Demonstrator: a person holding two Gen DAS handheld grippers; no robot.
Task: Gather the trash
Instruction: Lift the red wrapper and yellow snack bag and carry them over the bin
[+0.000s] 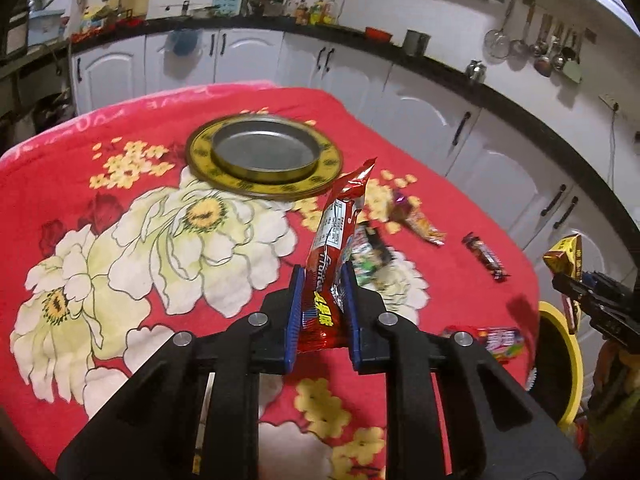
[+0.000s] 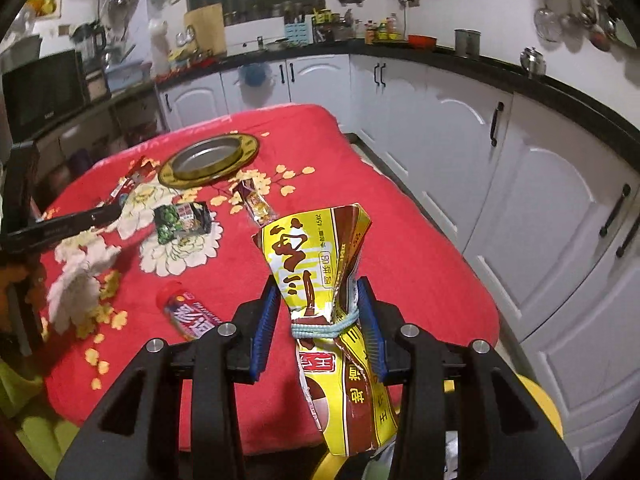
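The left tool is clenched on a red snack wrapper raised above the desk, and the right tool grips a yellow-and-brown packet tied with pale string. Carry both to the yellow bin beside the desk edge, letting go only once each hangs over its mouth; other wrappers remain on the cloth

Glossy foil wrapper, seemingly plush tablecloth
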